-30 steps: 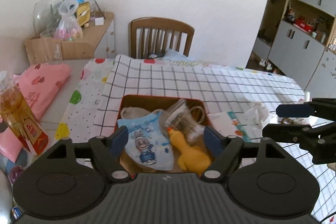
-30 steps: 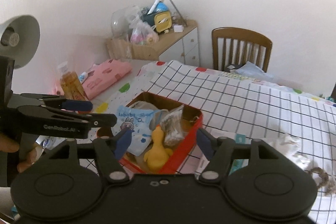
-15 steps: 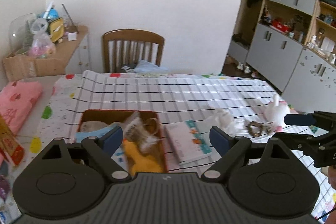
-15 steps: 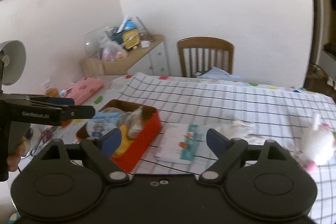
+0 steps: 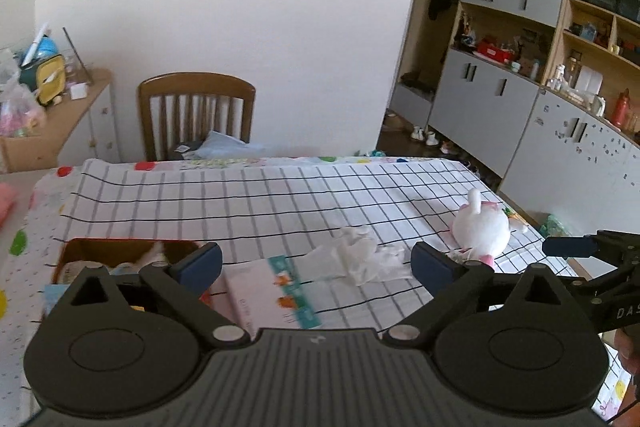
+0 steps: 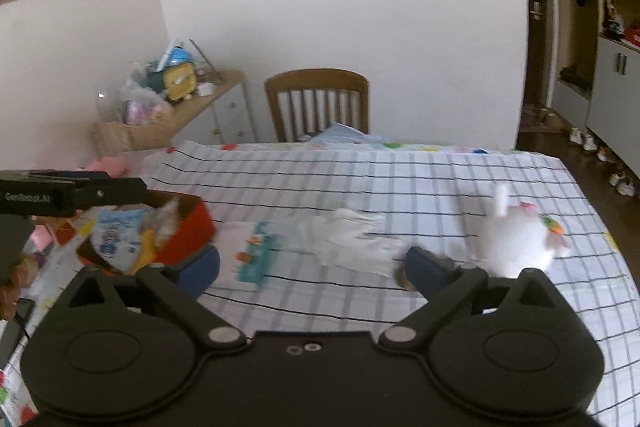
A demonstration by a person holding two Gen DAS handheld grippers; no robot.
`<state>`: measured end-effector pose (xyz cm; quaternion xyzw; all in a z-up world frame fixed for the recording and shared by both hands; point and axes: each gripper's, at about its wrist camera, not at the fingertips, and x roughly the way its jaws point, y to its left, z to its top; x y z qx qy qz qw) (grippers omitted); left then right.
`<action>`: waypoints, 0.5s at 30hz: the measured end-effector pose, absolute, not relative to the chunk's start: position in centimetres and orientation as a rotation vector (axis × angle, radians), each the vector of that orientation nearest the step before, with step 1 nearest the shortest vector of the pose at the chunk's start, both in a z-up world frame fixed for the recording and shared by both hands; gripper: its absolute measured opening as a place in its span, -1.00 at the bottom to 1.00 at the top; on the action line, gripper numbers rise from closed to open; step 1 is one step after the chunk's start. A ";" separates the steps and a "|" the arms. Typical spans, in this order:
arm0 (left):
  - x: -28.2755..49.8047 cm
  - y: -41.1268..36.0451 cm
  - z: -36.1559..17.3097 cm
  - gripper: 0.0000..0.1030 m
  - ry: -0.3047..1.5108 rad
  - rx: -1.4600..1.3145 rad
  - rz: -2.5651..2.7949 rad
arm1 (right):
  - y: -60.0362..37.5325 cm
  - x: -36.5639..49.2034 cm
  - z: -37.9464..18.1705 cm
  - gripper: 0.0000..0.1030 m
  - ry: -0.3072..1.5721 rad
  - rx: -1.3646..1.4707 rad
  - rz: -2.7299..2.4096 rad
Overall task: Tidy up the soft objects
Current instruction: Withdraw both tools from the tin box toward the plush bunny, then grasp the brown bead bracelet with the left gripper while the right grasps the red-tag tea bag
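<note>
Both grippers are up over the table, tipped down a bit, nothing in either. The left gripper has its jaws opening, blue pads already spread wide at 9 and 3 o'clock. Same for the right gripper, jaws opening with nothing between them. From the right wrist view, the left one pokes in at 9 o'clock, with a bit of the hand under it.

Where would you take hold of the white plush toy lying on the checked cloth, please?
Probably its round body: the white plush toy lies free on the checked cloth, bare around it. Bring a claw down from above across the body, not the thin ear.
</note>
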<state>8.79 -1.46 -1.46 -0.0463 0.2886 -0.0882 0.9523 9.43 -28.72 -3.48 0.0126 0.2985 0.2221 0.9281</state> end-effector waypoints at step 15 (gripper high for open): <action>14.9 -10.8 -6.3 0.97 0.649 -0.023 -0.342 | -36.4 14.2 -7.6 0.79 0.683 0.013 0.279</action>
